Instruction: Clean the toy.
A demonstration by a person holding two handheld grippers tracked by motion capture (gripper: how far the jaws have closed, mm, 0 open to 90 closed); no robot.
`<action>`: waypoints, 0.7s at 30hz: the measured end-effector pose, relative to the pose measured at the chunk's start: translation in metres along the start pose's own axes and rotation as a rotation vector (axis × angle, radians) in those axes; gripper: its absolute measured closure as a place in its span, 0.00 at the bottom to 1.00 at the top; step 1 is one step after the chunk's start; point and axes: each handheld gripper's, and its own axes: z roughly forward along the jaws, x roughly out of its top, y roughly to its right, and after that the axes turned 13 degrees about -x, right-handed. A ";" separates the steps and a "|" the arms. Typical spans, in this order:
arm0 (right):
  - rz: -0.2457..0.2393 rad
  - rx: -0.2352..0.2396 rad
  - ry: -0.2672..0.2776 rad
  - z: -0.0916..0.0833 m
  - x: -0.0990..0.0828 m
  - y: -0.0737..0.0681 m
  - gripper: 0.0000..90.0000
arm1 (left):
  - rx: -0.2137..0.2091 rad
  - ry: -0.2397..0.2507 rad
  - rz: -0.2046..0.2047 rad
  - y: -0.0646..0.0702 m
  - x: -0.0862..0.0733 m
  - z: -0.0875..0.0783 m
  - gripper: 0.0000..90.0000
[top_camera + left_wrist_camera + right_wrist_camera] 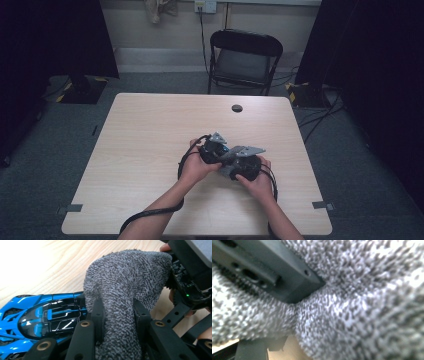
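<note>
From above, the bench (150, 130) has wide bare wood on its left half, from the left edge in to the person's left hand (196, 167), and more bare wood behind the hands up to the far edge with its small round hole (237, 108). The left tongs (216, 150) and right tongs (245, 162) sit touching each other just right of the middle, nearer the front edge than the far one, with a narrower strip of free bench between the right hand (257, 182) and the right edge. In the left gripper view, a blue toy car (37, 320) lies on the wood at the left, its near end running under the edge of a grey cloth (125, 285). The left tongs (118, 322) are clenched on a fold of that cloth, both jaws pressed into the pile; the cloth rises between them and drapes over to the right, where it meets the body of the right tongs (190, 272). Pale open bench shows above and left of the car. In the right gripper view the cloth (362, 310) is close against the lens and blurred, with a dark gripper part (267, 272) lying across its upper left. Whether the right tongs are clenched or released I cannot tell.
</note>
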 end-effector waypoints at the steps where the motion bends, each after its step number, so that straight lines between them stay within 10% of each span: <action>1: 0.000 0.000 0.000 0.000 0.000 0.000 0.28 | 0.008 0.000 0.000 -0.001 0.001 0.000 0.77; 21: 0.000 0.000 0.000 0.000 0.000 0.000 0.28 | 0.094 0.015 -0.067 -0.035 0.018 -0.010 0.77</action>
